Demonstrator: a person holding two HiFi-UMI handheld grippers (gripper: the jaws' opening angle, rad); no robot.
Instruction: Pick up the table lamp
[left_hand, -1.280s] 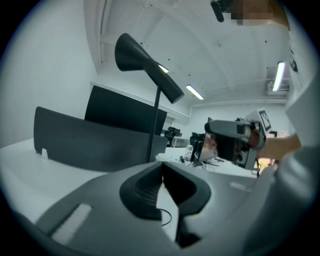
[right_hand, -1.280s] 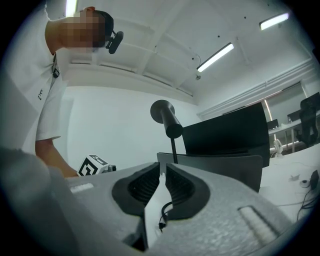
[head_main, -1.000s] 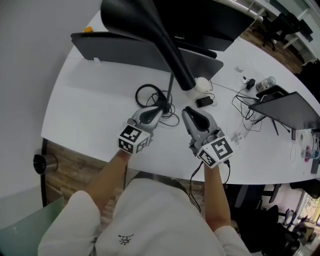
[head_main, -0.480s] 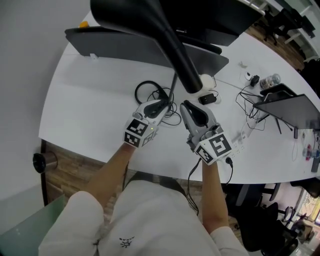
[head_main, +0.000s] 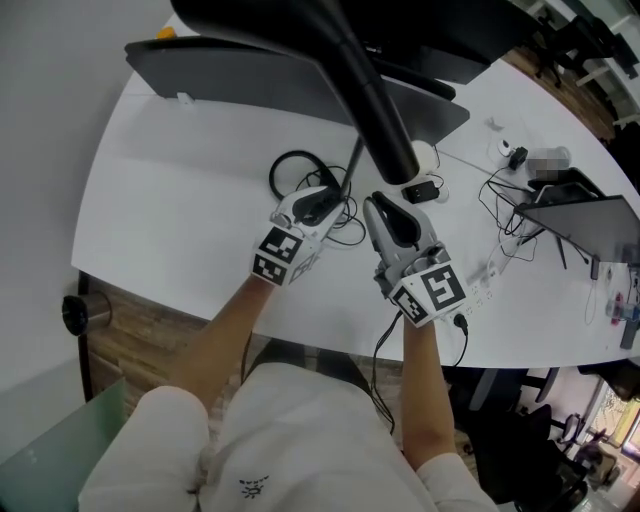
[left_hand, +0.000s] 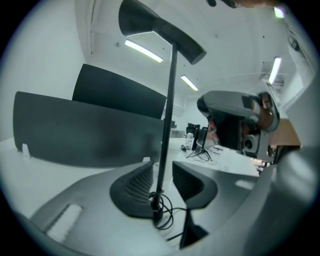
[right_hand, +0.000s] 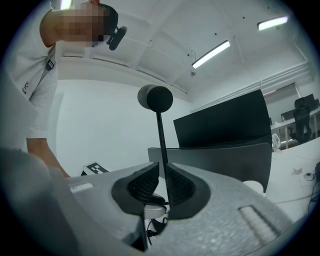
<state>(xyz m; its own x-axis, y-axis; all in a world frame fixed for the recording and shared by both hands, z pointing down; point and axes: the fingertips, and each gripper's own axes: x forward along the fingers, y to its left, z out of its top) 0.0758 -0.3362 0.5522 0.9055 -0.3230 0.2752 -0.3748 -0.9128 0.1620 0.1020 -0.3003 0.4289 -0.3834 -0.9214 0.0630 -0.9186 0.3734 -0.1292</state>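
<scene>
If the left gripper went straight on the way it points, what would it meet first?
The table lamp's pole, which stands between the left gripper's opening jaws; depth is unclear, but nothing else shows nearer.

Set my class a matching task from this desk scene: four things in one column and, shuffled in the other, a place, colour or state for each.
Column 1
1 lamp pole
2 desk top
3 cable coil
4 dark panel

Column 2
a white and flat
b lying looped at the lamp's foot
c thin, black, upright
d standing across the desk beyond the lamp

Pairs: 1-c, 2-a, 3-b, 4-d
</scene>
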